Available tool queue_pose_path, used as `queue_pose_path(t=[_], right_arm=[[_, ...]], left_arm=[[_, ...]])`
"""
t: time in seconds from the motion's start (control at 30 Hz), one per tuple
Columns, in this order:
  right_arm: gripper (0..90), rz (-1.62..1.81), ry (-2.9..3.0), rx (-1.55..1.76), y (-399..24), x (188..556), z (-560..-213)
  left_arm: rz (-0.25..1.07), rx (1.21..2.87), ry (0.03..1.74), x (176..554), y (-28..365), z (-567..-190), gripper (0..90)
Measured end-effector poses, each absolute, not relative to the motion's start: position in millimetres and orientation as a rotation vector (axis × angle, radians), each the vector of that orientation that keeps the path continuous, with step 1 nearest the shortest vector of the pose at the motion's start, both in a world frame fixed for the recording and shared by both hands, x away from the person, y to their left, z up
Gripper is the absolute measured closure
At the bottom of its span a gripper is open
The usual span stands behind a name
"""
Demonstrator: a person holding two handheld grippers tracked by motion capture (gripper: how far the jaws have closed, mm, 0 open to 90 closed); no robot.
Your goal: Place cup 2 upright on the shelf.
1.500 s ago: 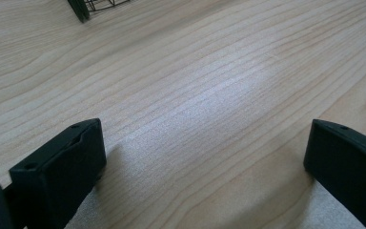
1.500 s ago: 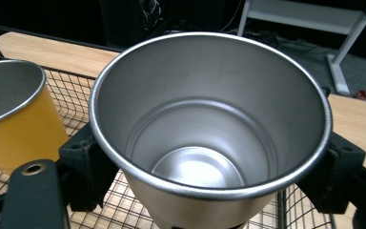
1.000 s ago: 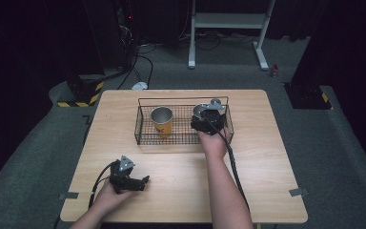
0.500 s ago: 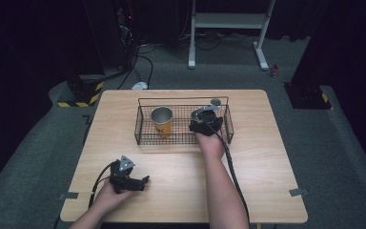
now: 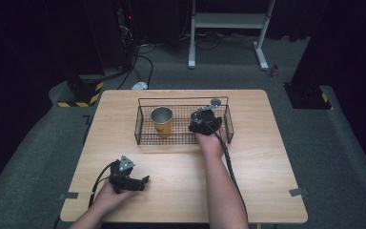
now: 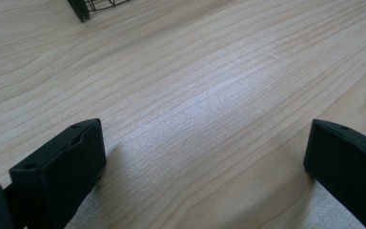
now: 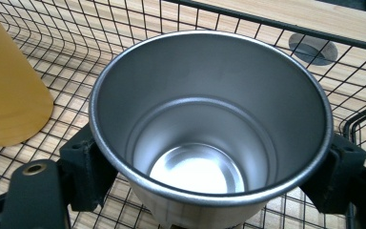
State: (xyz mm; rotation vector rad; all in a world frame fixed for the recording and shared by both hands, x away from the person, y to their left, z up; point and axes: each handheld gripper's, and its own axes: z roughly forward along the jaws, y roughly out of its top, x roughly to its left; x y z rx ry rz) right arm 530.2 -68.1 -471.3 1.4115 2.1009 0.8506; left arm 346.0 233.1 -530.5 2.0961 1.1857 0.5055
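Note:
A black wire basket (image 5: 183, 100) stands at the middle back of the wooden table. Inside it, at the left, an orange cup (image 5: 162, 121) with a steel inside stands upright. My right gripper (image 5: 201, 121) is in the basket's right half, shut on a steel cup (image 7: 209, 129) that it holds upright, one jaw on either side of the cup's wall. The orange cup (image 7: 9, 90) is just left of the steel one, apart from it. My left gripper (image 5: 140, 181) rests low on the table near the front left, open (image 6: 205, 162), with bare wood between its jaws.
A round grey grommet (image 5: 215, 101) is set in the table just behind the basket's back rim. A corner of the basket (image 6: 83, 7) shows far ahead in the left gripper view. Bare wood (image 5: 262, 162) lies to the right and in front of the basket.
My right gripper has moved a little left and toward the person inside the basket, carrying the steel cup. The left gripper has not moved.

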Motion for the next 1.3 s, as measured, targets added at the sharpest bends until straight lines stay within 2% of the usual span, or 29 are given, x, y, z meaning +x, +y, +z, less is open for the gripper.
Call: queue_pose_path(t=[0.47, 0.77, 1.3], right_arm=[[18.1, 0.808, 2.170, 1.439, -60.6, 535.7, -469.8], [10.2, 0.805, 2.155, 1.453, -61.9, 533.2, -466.6], [9.7, 0.901, 2.106, 1.439, -73.4, 520.6, -448.0]], left_arm=[[0.506, 2.097, 1.183, 346.0, 233.2, -530.5, 0.8], [0.508, 2.097, 1.185, 346.0, 233.2, -530.5, 0.7], [0.508, 2.096, 1.183, 346.1, 233.2, -530.6, 0.7]])
